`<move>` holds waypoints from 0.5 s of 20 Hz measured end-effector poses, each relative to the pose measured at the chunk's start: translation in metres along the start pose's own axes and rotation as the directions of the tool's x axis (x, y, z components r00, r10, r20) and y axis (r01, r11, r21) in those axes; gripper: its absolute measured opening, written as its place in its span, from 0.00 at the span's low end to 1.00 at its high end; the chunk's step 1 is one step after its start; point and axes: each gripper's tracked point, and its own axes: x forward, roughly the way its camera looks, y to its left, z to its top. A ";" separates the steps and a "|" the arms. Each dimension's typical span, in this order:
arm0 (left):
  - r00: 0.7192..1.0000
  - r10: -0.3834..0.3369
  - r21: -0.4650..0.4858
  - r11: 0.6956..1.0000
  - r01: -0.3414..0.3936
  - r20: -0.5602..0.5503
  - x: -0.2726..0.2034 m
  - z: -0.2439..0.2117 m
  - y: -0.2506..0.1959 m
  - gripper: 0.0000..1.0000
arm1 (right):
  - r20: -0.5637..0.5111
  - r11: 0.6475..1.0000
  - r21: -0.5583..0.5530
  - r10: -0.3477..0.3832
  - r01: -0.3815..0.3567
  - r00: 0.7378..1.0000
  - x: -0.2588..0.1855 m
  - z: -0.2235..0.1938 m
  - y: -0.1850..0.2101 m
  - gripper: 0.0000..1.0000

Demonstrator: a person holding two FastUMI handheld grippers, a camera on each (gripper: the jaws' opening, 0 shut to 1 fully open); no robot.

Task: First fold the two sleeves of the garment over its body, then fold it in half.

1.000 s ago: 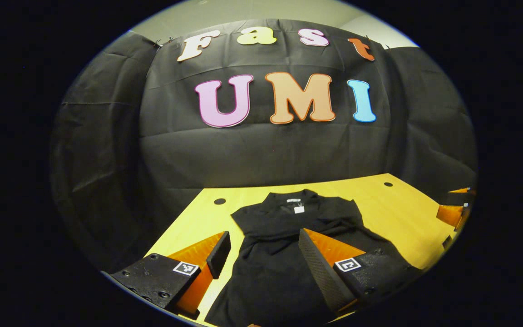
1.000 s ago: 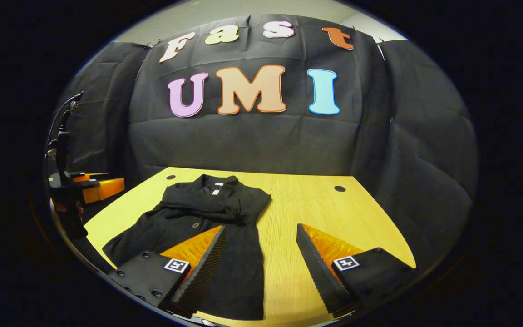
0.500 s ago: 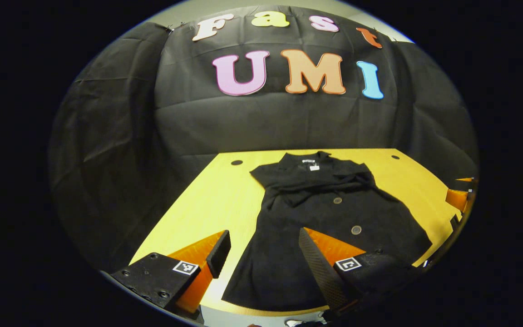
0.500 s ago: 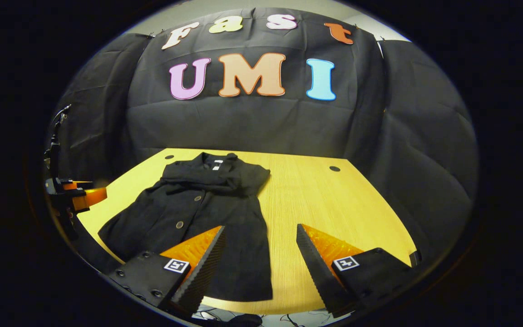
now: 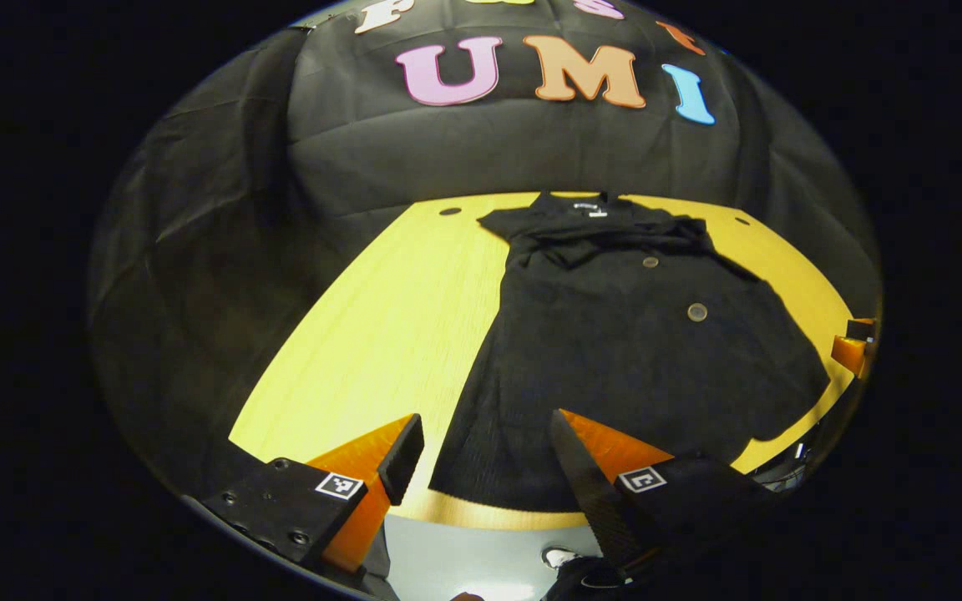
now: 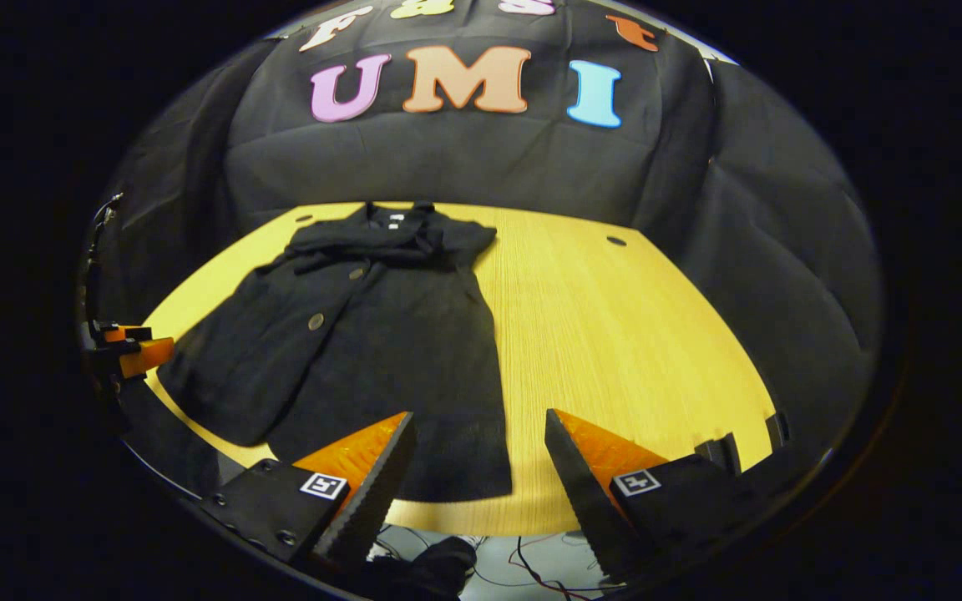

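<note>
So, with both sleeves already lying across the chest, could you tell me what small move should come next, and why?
Probably lower both open grippers, left gripper and right gripper, onto the near hem of the black buttoned garment. Its sleeves look folded over the body, it lies flat on the yellow wooden table, and neither gripper holds anything.

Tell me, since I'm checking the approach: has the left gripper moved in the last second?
Yes. The left gripper has pulled back toward the table's near edge, beyond the garment's hem.

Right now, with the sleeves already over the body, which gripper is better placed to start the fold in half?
Neither clearly. The left gripper and right gripper are both open over the near hem of the garment, left near one corner, right near the other. Using both together looks best.
</note>
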 end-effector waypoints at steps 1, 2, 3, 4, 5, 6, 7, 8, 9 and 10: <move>1.000 0.002 -0.005 1.000 -0.003 -0.019 0.001 -0.009 0.002 0.95 | -0.026 1.000 0.002 -0.002 0.002 1.000 0.003 -0.009 0.001 1.00; 0.999 0.002 -0.011 1.000 -0.002 -0.035 0.002 -0.016 0.003 0.95 | -0.043 1.000 0.003 -0.004 0.004 0.999 0.006 -0.016 0.001 0.99; 0.999 -0.001 -0.015 1.000 0.000 -0.046 0.003 -0.020 0.002 0.95 | -0.064 1.000 0.003 -0.005 0.006 0.998 0.010 -0.021 0.001 1.00; 0.998 -0.002 -0.020 1.000 0.000 -0.062 0.005 -0.026 0.002 0.95 | -0.081 1.000 0.002 -0.008 0.008 0.997 0.013 -0.025 0.001 1.00; 0.997 -0.012 -0.028 1.000 0.009 -0.076 0.004 -0.027 -0.001 0.95 | -0.101 1.000 0.003 -0.008 0.008 0.995 0.018 -0.031 0.002 1.00; 0.998 -0.020 -0.037 0.999 0.018 -0.052 0.005 -0.021 -0.003 0.95 | -0.120 1.000 0.004 -0.005 0.005 0.993 0.021 -0.037 0.003 1.00; 0.997 -0.031 -0.041 0.999 0.029 -0.064 0.006 -0.027 -0.004 0.95 | -0.149 1.000 0.000 0.006 -0.006 0.989 0.023 -0.043 0.006 1.00; 0.998 -0.045 -0.050 0.998 0.042 -0.054 0.004 -0.025 -0.006 0.92 | -0.146 1.000 0.009 0.014 -0.013 0.989 0.025 -0.041 0.008 1.00; 0.996 -0.068 -0.067 0.996 0.064 -0.053 0.006 -0.028 -0.008 0.92 | -0.147 1.000 0.013 0.021 -0.020 0.989 0.024 -0.040 0.008 0.98; 0.995 -0.079 -0.086 0.994 0.074 -0.054 0.005 -0.029 -0.010 0.89 | -0.164 0.999 0.011 0.043 -0.042 0.985 0.023 -0.043 0.009 0.96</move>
